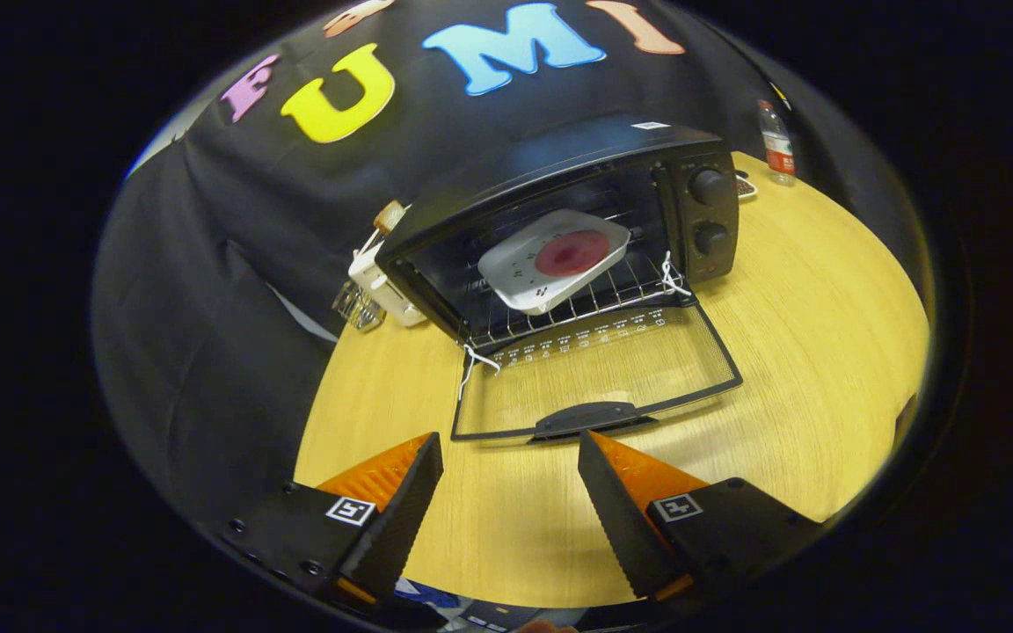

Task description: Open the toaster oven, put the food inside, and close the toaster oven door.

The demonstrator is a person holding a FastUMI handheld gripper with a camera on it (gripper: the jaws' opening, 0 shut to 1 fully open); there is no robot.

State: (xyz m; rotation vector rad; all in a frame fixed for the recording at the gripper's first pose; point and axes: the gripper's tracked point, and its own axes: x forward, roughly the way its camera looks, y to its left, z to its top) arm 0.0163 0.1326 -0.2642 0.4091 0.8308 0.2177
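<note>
A black toaster oven stands on the round wooden table beyond my fingers. Its glass door hangs fully open, lying flat toward me, with a dark handle at its near edge. Inside, on the wire rack, sits a white square plate holding a round reddish piece of food. My gripper is open and holds nothing. Its fingertips hover over the table just short of the door handle.
Two knobs sit on the oven's right panel. A white object with a wire basket stands to the oven's left. A plastic bottle stands behind the oven at the table's far edge. Black cloth backs the table.
</note>
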